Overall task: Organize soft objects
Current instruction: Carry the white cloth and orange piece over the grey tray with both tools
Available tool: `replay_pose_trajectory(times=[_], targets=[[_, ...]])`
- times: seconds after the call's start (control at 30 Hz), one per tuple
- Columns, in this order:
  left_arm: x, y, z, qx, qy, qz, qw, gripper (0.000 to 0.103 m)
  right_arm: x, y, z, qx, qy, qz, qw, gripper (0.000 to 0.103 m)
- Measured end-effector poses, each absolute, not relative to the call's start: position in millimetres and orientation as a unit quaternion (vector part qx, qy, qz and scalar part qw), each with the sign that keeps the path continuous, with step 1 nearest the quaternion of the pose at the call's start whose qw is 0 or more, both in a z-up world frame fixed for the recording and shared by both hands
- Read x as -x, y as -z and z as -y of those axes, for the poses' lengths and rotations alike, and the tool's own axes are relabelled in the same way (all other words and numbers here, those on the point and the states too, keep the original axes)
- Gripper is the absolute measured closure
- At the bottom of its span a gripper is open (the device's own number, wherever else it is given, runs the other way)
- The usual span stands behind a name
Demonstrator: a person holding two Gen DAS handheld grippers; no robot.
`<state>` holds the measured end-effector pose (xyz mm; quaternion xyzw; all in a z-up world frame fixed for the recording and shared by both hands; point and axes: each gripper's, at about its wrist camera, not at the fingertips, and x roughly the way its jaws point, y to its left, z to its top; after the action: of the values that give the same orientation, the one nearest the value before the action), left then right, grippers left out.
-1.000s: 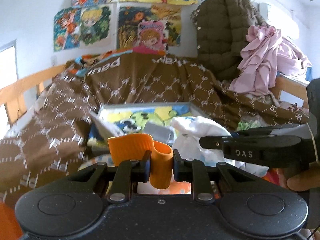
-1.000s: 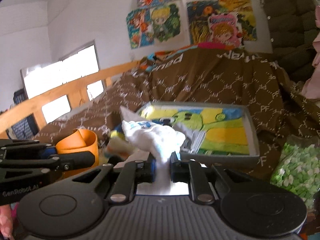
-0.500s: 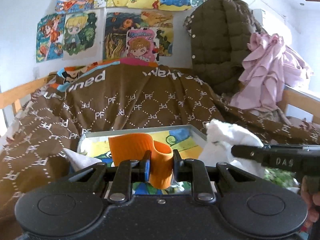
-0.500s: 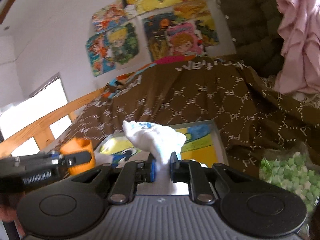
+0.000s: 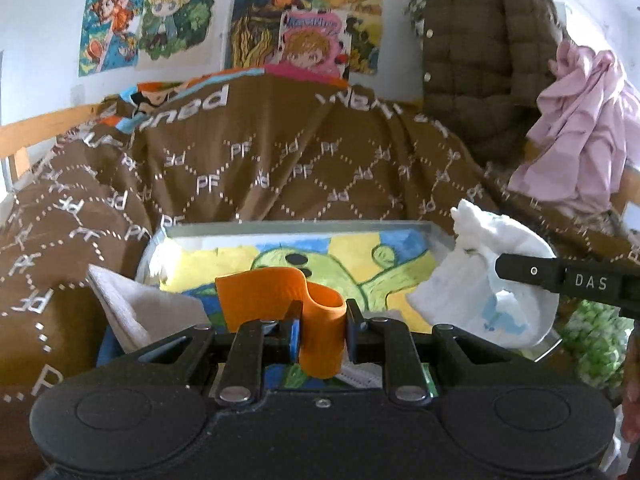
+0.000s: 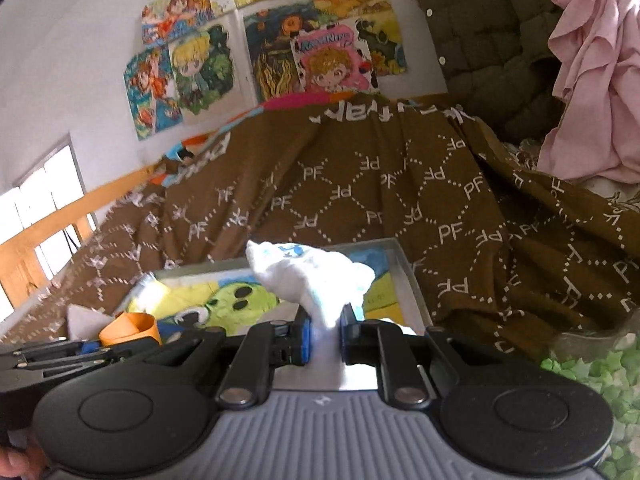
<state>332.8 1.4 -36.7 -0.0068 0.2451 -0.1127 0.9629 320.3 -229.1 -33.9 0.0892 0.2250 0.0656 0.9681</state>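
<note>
Left hand-held gripper (image 5: 322, 326) clamping orange band (image 5: 280, 292), right hand-held gripper (image 6: 323, 334) clamping white cloth (image 6: 310, 276)

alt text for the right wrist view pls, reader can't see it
The right hand-held gripper is shut on a white cloth, held above a shallow tray with a cartoon picture inside, on a brown patterned blanket. At lower left, the left hand-held gripper grips an orange band; cartoon posters cover the wall behind.
</note>
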Motion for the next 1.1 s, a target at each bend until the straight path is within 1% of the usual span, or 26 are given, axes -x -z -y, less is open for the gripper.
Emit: replay_pose_trajectory(times=[0.17,0.4,0.53,0.7,0.77,0.83,0.9,0.93,1.0,1.07,1.1], targets=[[-343.1,46.2,0.3,0.005,0.115,-0.275,0.954,0.080,-323.4,41.4,224.2,-0.081,-0.068,-0.246,0.964,0.087],[-346.9,52.9,1.2,0.008,0.121,-0.296,0.947,0.080,-324.3,45.5,218.2,-0.066,-0.070,-0.263,0.960,0.086],[-349.1,53.6,2.0,0.006,0.126,-0.307,0.943,0.076,-324.5,46.5,216.8,-0.060,-0.069,-0.270,0.958,0.082],[-349.5,54.9,1.7,0.006,0.128,-0.317,0.940,0.073,-323.8,45.1,215.5,-0.055,-0.067,-0.279,0.956,0.071],[-349.6,54.6,0.7,0.007,0.127,-0.322,0.938,0.069,-323.6,43.2,216.2,-0.055,-0.069,-0.279,0.956,0.066],[-349.1,54.1,0.2,0.007,0.126,-0.325,0.937,0.067,-321.9,40.4,216.9,-0.056,-0.073,-0.277,0.956,0.064],[-348.3,53.5,-0.3,0.007,0.125,-0.329,0.936,0.066,-320.1,37.1,217.0,-0.056,-0.077,-0.276,0.956,0.060],[-347.5,52.8,-0.9,0.009,0.124,-0.329,0.936,0.065,-318.5,35.3,217.5,-0.056,-0.078,-0.275,0.957,0.056],[-345.5,50.1,-2.5,0.014,0.124,-0.330,0.936,0.062,-314.7,30.6,219.1,-0.059,-0.080,-0.271,0.957,0.051],[-342.8,46.4,-3.2,0.018,0.123,-0.328,0.936,0.056,-309.8,24.3,221.2,-0.062,-0.081,-0.264,0.959,0.045],[-340.4,43.5,-3.4,0.021,0.126,-0.325,0.937,0.054,-306.6,20.5,222.1,-0.062,-0.080,-0.259,0.960,0.043]])
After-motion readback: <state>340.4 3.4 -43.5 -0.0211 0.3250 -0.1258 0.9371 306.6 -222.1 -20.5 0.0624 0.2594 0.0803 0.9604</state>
